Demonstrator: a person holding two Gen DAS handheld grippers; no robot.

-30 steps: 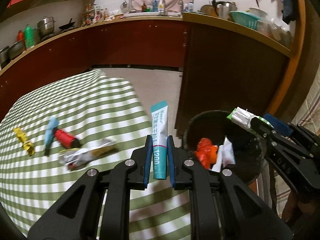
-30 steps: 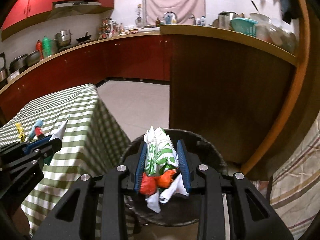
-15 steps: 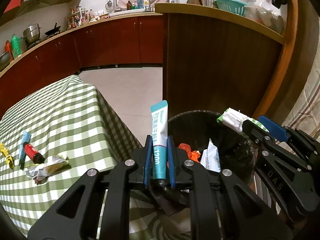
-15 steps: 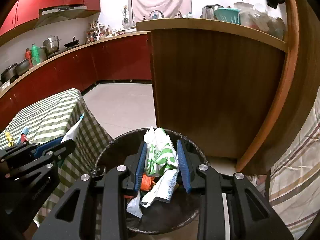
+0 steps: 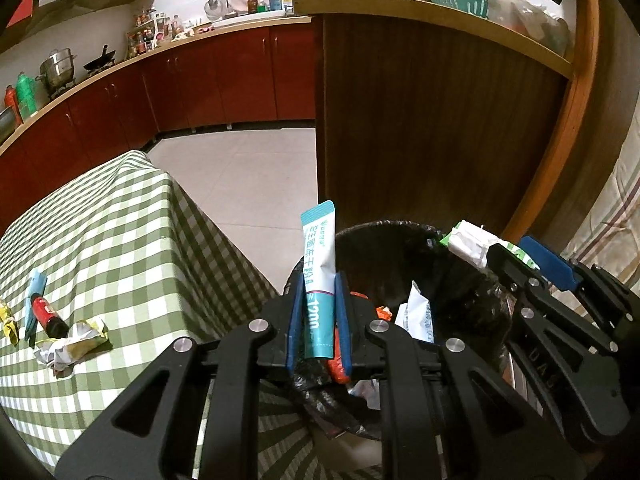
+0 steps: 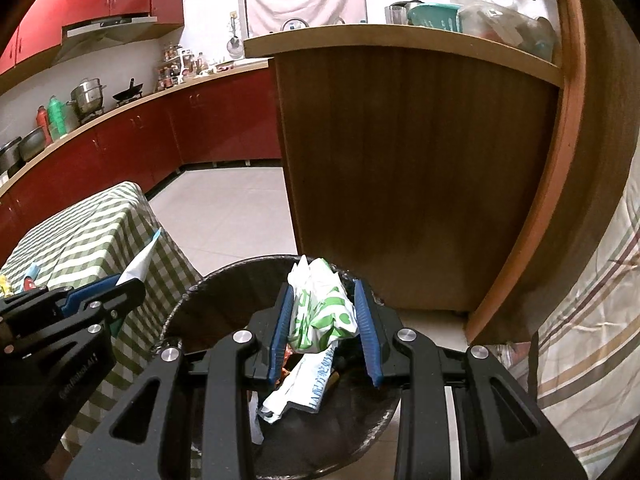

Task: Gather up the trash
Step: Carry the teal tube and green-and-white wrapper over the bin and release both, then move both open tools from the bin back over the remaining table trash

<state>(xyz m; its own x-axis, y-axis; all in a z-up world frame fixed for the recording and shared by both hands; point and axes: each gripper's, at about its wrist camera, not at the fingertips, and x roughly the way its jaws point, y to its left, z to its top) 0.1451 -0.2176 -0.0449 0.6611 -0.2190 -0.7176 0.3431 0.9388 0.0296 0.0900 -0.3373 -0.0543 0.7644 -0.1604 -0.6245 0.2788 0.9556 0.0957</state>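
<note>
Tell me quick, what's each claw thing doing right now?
Left gripper: closed on a teal and white tube, by the bin.
Right gripper: closed on a crumpled green and white wrapper, over the bin.

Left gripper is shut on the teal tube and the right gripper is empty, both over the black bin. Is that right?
Not quite. The right gripper is not empty: in the right wrist view it is shut on a crumpled green-and-white wrapper. The rest holds: the left gripper is shut on the teal tube, and both are over the black bin.
</note>
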